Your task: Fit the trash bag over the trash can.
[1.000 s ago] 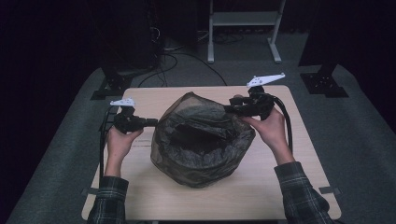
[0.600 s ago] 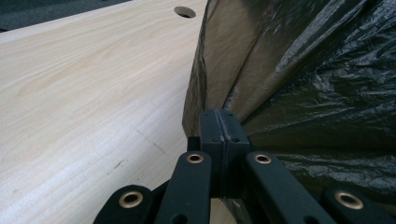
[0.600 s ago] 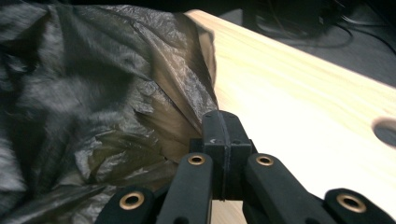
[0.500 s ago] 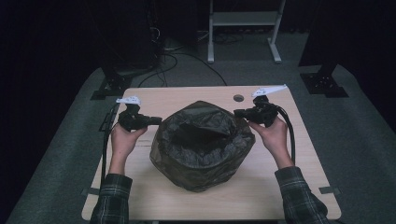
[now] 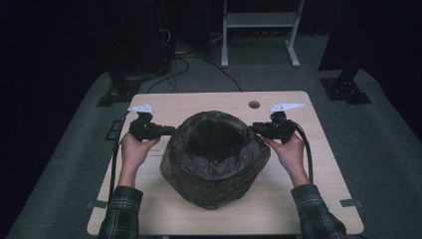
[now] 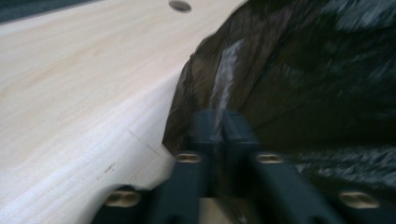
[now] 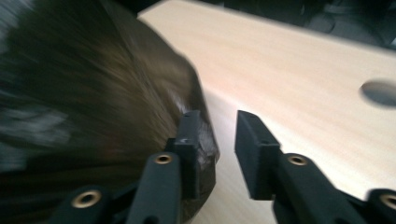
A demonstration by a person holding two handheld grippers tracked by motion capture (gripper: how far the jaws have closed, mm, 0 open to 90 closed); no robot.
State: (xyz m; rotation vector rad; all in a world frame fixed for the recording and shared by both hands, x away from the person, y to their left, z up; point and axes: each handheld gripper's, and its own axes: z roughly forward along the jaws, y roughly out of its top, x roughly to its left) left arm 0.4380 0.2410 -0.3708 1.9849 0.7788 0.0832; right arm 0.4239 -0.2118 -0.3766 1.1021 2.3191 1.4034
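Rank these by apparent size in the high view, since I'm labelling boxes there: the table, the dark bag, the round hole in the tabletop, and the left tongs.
1. Table, largest.
2. Dark bag.
3. Left tongs.
4. Round hole, smallest.
None look close enough to be unsure.

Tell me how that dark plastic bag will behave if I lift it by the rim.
The bag will probably flop: its film is thin and crinkled, slumped on the table. It looks light for its bulk, with nothing showing in its dark open mouth. The glossy film may slip; the left claw pinches a fold, while the right claw stands open.
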